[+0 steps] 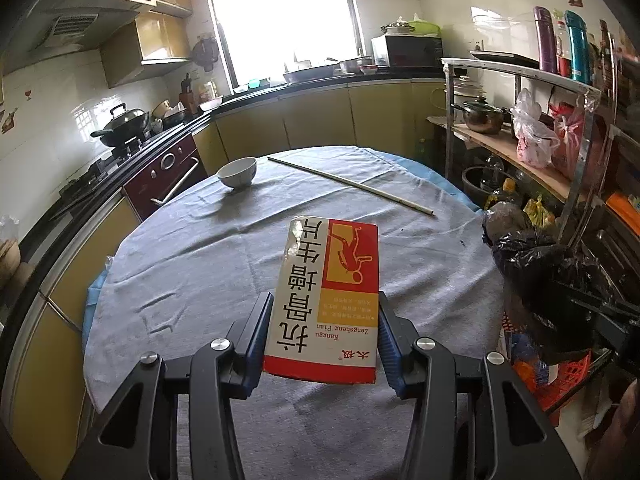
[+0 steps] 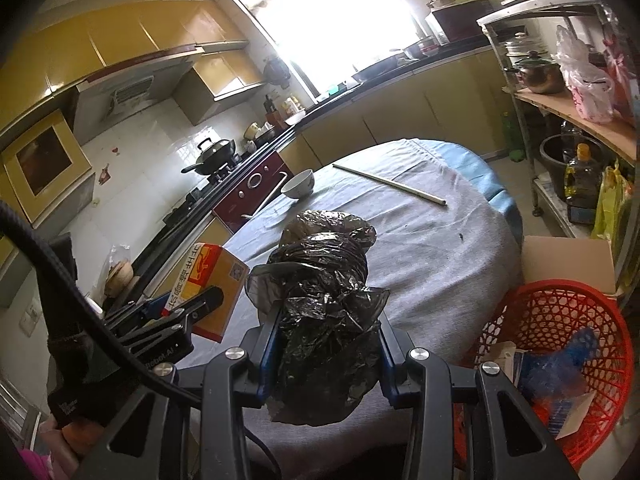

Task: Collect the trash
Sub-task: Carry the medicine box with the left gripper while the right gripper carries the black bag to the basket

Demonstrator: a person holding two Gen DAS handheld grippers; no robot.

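Two pieces of trash are held above the round table [image 1: 192,264], one in each gripper. A red, white and yellow medicine box [image 1: 326,300] is clamped by its long sides between the blue pads of the left gripper [image 1: 325,338], its printed face turned up and its far end lifted clear of the grey cloth. A crumpled black plastic bag [image 2: 324,312] is pinched between the jaws of the right gripper [image 2: 326,354], and its loose folds bulge above and below the fingers. In the right wrist view the box is seen to the left of the bag, the two held apart. In the left wrist view the bag is seen at the right edge of the table. A red plastic basket [image 2: 560,312] is seen low at the right of the right gripper, beside the table, with blue and pale scraps inside it. A cardboard box [image 2: 568,260] stands just behind the basket. Farther back on the cloth, a white bowl [image 1: 237,172] rests near the far left edge, and a single chopstick [image 1: 348,184] lies slantwise to its right, well apart from it.
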